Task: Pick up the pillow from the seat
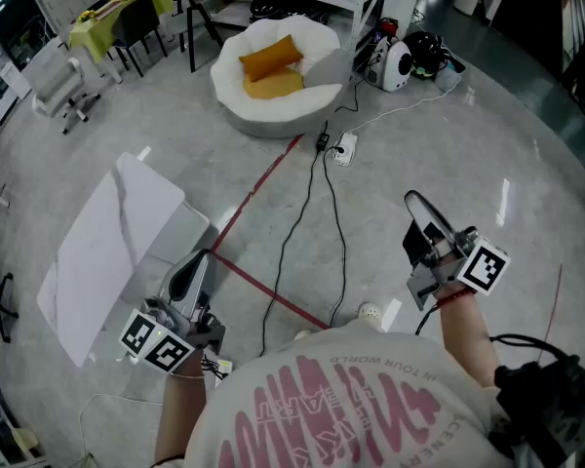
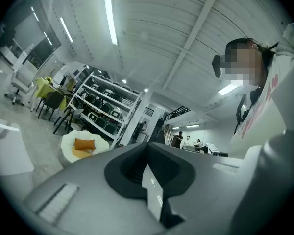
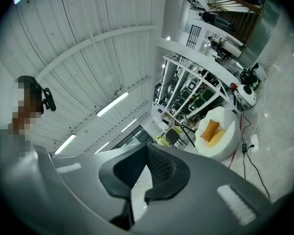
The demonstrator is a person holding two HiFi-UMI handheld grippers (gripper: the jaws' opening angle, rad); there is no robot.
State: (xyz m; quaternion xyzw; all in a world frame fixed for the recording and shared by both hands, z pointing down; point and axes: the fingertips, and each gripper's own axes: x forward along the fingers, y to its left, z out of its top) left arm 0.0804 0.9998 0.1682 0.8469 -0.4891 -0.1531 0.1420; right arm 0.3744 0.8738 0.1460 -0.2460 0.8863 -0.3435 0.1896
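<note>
Both idle: left gripper [image 1: 195, 266] jaws fully together, nothing btwn them; right gripper [image 1: 419, 213] same, pads closed on air. Target pillow [image 1: 269, 57] (orange) sits top centre of head view on the round white seat [image 1: 273, 120], touching a yellow cushion [image 1: 273, 86] just below it in frame. It's well apart from both grippers, so step in hand = approach; imo nothing of the pick is done yet. To do it well: walk in first, open jaws wide before the reach, come down on one corner/short edge of the pillow, and pinch a proper fold of fabric, not just the skin. Keep off the yellow cushion so only one item lifts. Soft stuff will prob sag, so a 2nd gripper on the opposite corner should help. Watch feet: black cables [image 1: 307, 203] + power strip [image 1: 345, 147] cross centre frame right on the path, red tape [image 1: 263, 188] beside them. The floor [image 1: 487, 144] is glossy grey w/ reflections. A white panel [image 1: 107, 252] lies lower left. The table [image 1: 117, 8] w/ yellow-green cloth is upper left, a white device [image 1: 398, 63] just right of the seat, and shelving [image 2: 105, 106] behind the seat in left gripper view.
</note>
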